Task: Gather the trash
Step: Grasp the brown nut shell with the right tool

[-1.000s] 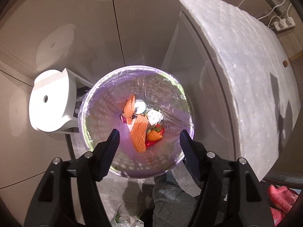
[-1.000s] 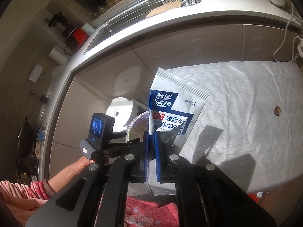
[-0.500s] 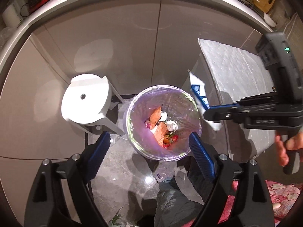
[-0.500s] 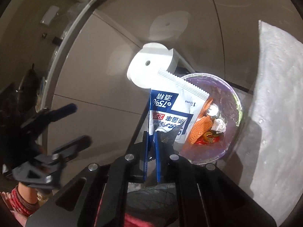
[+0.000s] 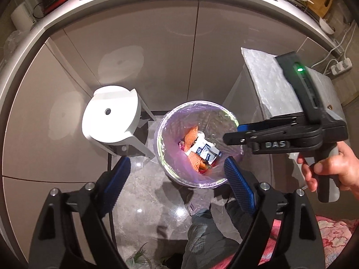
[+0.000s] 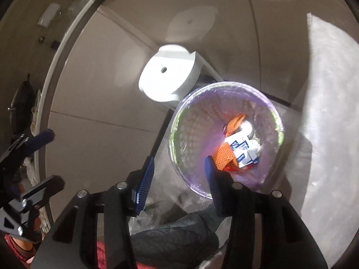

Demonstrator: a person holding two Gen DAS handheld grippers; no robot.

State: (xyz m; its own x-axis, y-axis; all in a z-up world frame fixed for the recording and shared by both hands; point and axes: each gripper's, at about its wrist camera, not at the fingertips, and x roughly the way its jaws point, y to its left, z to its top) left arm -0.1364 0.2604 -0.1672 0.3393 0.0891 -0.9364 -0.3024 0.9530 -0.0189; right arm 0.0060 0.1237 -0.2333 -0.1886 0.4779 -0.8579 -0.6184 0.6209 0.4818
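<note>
Wipes packet (image 6: 243, 150) lies in the bin (image 6: 190, 121) below the right gripper (image 6: 179, 179), its jaws apart.

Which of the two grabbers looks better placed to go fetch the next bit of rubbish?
Either, slightly the left gripper: both are open and empty, but the right gripper hangs over the bin where the wrapper lies.

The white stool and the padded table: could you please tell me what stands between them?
The trash bin with its purple liner stands between the white stool and the padded table, as the left wrist view shows.
</note>
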